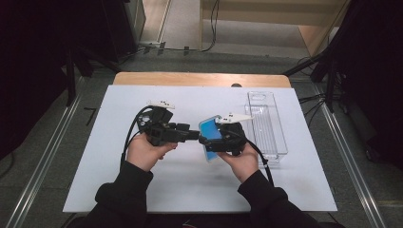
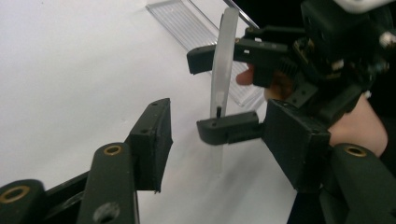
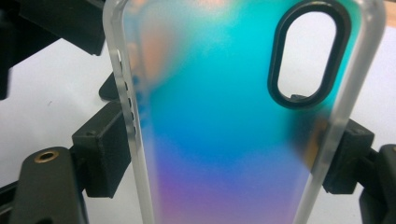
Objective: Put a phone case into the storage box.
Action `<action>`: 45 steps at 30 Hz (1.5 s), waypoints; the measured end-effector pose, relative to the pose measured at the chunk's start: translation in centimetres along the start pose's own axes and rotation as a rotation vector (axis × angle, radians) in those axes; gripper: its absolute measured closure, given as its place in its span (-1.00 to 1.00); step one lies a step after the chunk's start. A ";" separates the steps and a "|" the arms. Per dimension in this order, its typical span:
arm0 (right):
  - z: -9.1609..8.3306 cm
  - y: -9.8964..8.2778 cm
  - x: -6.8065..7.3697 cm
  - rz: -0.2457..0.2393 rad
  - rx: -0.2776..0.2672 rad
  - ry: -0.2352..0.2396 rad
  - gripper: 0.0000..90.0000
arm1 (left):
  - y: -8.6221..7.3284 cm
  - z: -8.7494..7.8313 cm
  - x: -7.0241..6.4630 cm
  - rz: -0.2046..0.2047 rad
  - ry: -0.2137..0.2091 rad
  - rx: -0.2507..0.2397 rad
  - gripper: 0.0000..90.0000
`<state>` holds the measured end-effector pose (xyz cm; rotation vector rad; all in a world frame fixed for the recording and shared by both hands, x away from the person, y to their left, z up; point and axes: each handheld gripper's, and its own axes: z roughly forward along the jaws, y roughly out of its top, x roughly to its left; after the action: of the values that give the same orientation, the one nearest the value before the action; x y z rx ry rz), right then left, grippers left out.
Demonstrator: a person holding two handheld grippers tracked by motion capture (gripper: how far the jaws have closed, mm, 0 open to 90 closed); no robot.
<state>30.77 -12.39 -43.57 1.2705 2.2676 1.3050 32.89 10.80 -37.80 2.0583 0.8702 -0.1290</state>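
Gripping the phone case across its edges at frame centre, the right gripper holds it alone; the left gripper stands spread, apparently mid-handover. Next likely calls for carrying the case to the clear tray at right.

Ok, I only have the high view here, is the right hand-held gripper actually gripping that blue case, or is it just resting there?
Observer: Gripping. The right gripper view shows the right hand-held gripper with one pad on each long edge of the phone case.
Operator: And the left one?
Observer: The left hand-held gripper stands open in its own view, not clamping the case.
Operator: Any cutouts?
Observer: An oval camera cutout with a dark rim, beyond the jaws.
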 end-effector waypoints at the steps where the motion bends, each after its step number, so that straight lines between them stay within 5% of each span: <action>1: -0.1 0.0 -0.2 0.000 0.003 0.005 -0.63 | -0.1 0.0 0.0 0.011 0.002 0.003 -0.12; 6: -0.4 0.0 -0.7 -0.008 0.011 0.021 -0.63 | -1.0 0.2 0.6 0.039 -0.037 0.034 -0.20; 10: -0.8 0.2 -1.2 -0.010 0.008 0.024 -0.63 | -2.0 0.3 1.0 0.081 -0.016 0.058 -0.20; 24: -2.2 0.7 -2.4 0.002 -0.011 0.072 -0.63 | -5.4 0.3 2.8 0.089 -0.025 0.106 -0.21; 31: -2.5 1.0 -2.5 -0.011 -0.011 0.085 -0.62 | -6.9 -0.2 3.4 0.090 -0.009 0.093 -0.21; 45: -3.8 2.3 -3.5 -0.007 0.003 0.090 -0.62 | -10.0 -2.2 4.4 0.017 0.018 0.082 -0.27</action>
<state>32.01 -16.86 -40.32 1.2280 2.3327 1.3830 29.48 18.54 -45.05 2.1458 0.8711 -0.1397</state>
